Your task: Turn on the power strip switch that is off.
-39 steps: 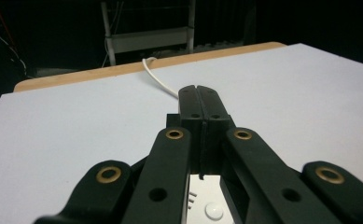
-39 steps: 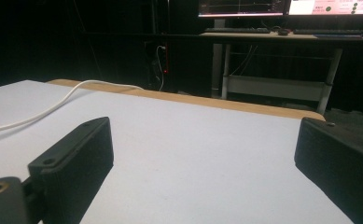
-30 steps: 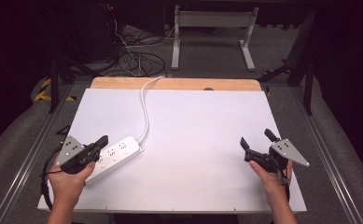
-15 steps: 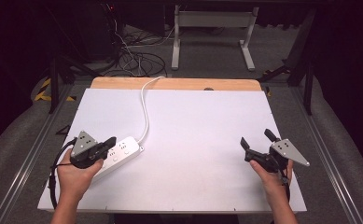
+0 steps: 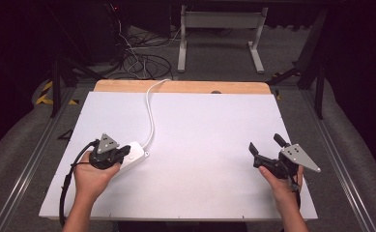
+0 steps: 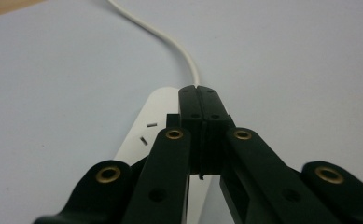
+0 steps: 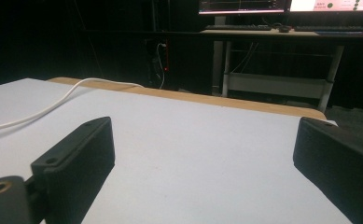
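A white power strip (image 5: 136,153) lies at the front left of the white table top (image 5: 209,125), and its white cable (image 5: 150,112) runs back over the far edge. My left gripper (image 5: 124,151) is shut with nothing between its jaws. It sits over the near end of the strip. In the left gripper view the closed jaws (image 6: 199,95) point along the power strip (image 6: 152,122) toward the cable (image 6: 172,42); whether they touch it I cannot tell. My right gripper (image 5: 265,144) stands open at the front right, its jaws (image 7: 202,154) wide apart and empty above bare table.
A wooden strip (image 5: 180,87) edges the table's far side. Behind it on the floor are tangled cables (image 5: 137,63) and a white desk frame (image 5: 219,29). Metal rails (image 5: 26,159) run along both sides of the table.
My left hand has moved right and a little forward, bringing the shut gripper from the strip's left side to over its near end. The right hand has stayed put.
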Motion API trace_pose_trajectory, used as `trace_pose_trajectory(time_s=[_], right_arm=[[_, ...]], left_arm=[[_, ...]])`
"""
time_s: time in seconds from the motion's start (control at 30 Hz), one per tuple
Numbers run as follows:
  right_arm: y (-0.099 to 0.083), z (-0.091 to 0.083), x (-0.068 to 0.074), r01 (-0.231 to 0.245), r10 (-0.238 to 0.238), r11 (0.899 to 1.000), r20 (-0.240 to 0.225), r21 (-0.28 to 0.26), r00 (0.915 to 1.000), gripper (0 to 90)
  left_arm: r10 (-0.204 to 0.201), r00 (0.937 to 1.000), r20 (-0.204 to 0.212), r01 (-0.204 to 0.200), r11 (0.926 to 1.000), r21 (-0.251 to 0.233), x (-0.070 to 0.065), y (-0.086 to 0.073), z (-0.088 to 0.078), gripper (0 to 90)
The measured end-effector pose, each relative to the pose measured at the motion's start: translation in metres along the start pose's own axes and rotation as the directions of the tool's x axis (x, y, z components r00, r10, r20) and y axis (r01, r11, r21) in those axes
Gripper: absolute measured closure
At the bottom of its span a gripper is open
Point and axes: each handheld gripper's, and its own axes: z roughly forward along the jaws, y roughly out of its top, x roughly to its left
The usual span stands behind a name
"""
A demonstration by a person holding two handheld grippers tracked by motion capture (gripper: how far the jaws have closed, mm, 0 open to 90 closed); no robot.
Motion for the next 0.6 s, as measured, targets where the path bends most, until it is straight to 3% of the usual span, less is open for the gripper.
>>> trace_pose_trajectory(time_s=[0.6], right_arm=[[-0.001,0.001,0.001,0.001,-0.001,1.0,0.0,0.016,1.0,6.2]], left_arm=[[0.011,0.9999,-0.005,-0.01,0.9927,0.12,-0.001,0.001,0.015,90.0]])
